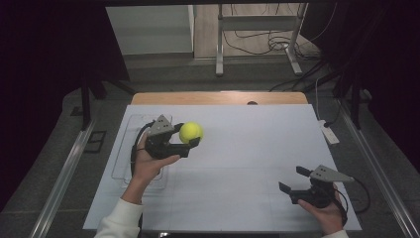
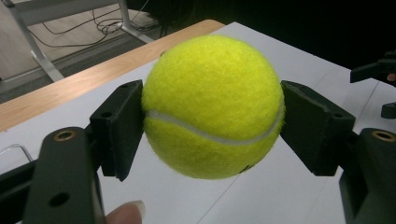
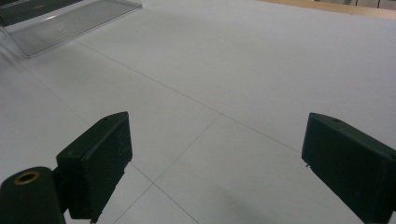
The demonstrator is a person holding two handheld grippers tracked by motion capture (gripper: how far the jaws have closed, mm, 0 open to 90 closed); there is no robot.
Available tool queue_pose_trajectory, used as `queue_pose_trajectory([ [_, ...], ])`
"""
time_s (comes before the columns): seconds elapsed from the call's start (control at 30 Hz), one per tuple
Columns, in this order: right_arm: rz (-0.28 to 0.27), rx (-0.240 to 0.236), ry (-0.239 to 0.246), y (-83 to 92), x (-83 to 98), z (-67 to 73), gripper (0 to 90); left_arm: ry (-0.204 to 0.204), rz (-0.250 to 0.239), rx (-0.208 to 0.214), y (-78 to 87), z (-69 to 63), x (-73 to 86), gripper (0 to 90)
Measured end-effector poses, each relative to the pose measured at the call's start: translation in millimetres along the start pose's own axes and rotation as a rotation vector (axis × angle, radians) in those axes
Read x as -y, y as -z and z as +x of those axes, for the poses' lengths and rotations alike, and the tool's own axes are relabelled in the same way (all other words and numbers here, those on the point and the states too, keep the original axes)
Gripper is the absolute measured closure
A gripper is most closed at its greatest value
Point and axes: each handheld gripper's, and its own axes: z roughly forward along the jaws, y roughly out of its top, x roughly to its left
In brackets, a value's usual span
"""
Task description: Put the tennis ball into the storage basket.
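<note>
A yellow tennis ball [image 2: 212,105] sits clamped between the left gripper's [image 2: 212,126] two black fingers [image 2: 119,126] — lifted above the white counter [image 2: 280,186], whose wooden edge [image 2: 70,88] runs behind.

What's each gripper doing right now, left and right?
Left gripper: shut on the tennis ball, held above the table.
Right gripper: open, nothing between its jaws.

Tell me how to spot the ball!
Look at the white table, then its left side, where a hand holds black tongs. Squeezed between them is the tennis ball, the only bright yellow, fuzzy, round thing there.
</note>
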Motion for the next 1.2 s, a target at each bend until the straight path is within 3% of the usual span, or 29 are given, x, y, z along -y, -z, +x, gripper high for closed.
queue_pose_trajectory([
  [1.2, -0.003, 0.002, -0.007, 0.3, -0.1, -0.4, 8.7, 0.059, -0.025, -0.062, 12.6, 24.9, 6.2, 26.9],
])
